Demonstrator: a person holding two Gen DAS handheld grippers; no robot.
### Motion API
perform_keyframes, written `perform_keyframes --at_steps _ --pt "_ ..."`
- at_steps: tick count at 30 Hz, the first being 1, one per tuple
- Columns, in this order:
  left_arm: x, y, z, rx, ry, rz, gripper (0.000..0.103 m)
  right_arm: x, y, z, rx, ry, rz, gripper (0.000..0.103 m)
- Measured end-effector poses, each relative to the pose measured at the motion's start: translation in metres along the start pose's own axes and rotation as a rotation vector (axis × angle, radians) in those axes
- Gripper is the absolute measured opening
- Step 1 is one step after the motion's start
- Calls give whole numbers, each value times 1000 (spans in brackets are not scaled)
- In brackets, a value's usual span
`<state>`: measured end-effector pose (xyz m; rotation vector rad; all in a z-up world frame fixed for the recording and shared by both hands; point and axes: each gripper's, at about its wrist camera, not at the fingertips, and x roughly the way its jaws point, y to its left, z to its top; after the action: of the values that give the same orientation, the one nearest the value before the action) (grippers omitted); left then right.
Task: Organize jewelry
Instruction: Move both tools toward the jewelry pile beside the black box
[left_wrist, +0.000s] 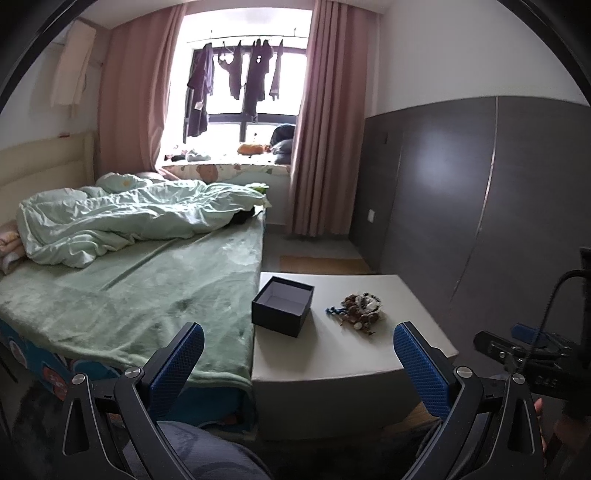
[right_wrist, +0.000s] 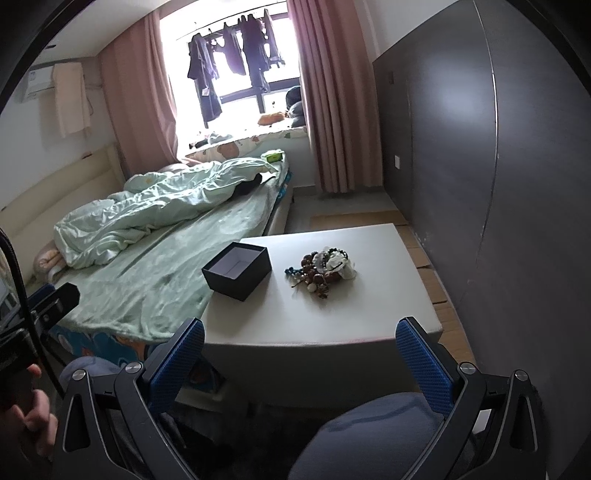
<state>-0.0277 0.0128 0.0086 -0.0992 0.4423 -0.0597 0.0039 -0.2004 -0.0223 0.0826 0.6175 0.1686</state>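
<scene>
On the white table (right_wrist: 332, 317) beside the bed (left_wrist: 129, 295), tangled jewelry (right_wrist: 325, 267) lay near an empty box (right_wrist: 238, 273), ready for sorting, while both grippers' jaws hung open, holding nothing.

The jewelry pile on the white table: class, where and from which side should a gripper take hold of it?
Probably from above: the jewelry pile lies flat and tangled on the table. Pinch a raised beaded loop at its top, away from the open box beside it.
</scene>
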Motion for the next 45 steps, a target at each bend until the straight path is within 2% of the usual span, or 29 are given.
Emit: perform_keyframes --at_steps 14,26,36,45 --pt "1 2 2 -1 19 -30 102 -19 -4 2 -7 -31 -42 103" --pt "1 -2 4 13 15 -29 102 -21 -7 6 -5 -41 -35 103" --pt "13 4 8 -2 20 -47 102 -13 0 11 -8 -39 -57 103" --pt "41 0 12 7 57 -61 102 0 -5 17 -2 -43 -59 103"
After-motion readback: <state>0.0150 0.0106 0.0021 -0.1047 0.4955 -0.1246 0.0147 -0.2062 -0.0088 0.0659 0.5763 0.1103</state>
